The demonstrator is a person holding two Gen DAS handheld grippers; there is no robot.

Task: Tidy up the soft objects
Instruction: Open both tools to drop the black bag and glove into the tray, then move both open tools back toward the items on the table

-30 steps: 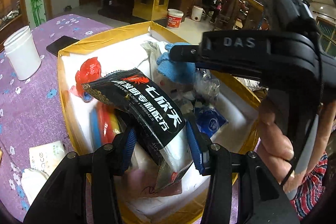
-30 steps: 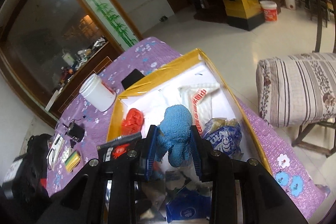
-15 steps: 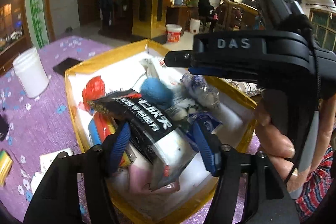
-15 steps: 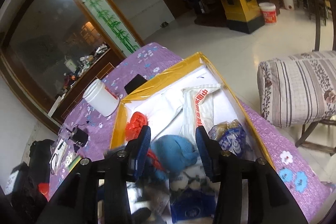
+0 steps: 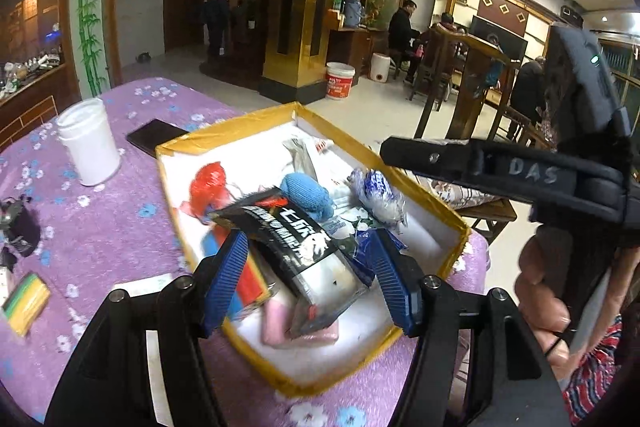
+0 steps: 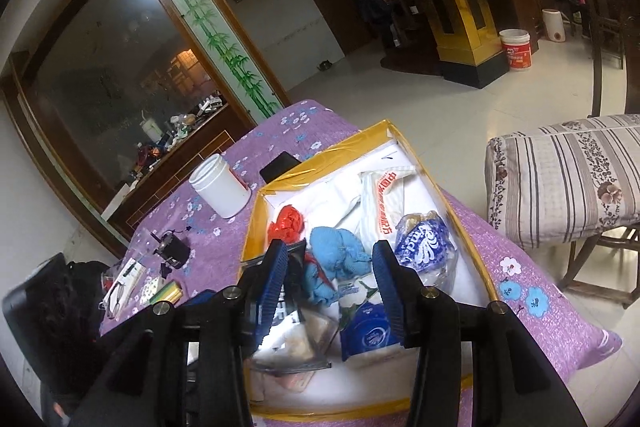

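Observation:
A yellow-rimmed white box (image 5: 460, 227) (image 6: 256, 211) on the purple table holds several soft things. A black packet (image 5: 296, 243) lies in it between the open jaws of my left gripper (image 5: 308, 279), not gripped. A blue knitted piece (image 5: 308, 195) (image 6: 340, 255) lies in the box past the packet. My right gripper (image 6: 332, 291) is open and empty above the knitted piece; its body (image 5: 500, 171) also crosses the left wrist view. A red bag (image 5: 210, 183) (image 6: 288, 223) and a blue-white pack (image 5: 380, 195) (image 6: 424, 247) lie beside them.
A white jar (image 5: 90, 143) (image 6: 220, 187) and a black phone (image 5: 154, 141) (image 6: 280, 165) sit left of the box. A yellow-green pad (image 5: 26, 303) and small clutter (image 6: 172, 251) lie on the table's left. A striped cushioned chair (image 6: 560, 179) stands right.
My right gripper opened and dropped the blue knitted piece into the box. My left gripper opened off the black packet. Both grippers pulled back and up from the box.

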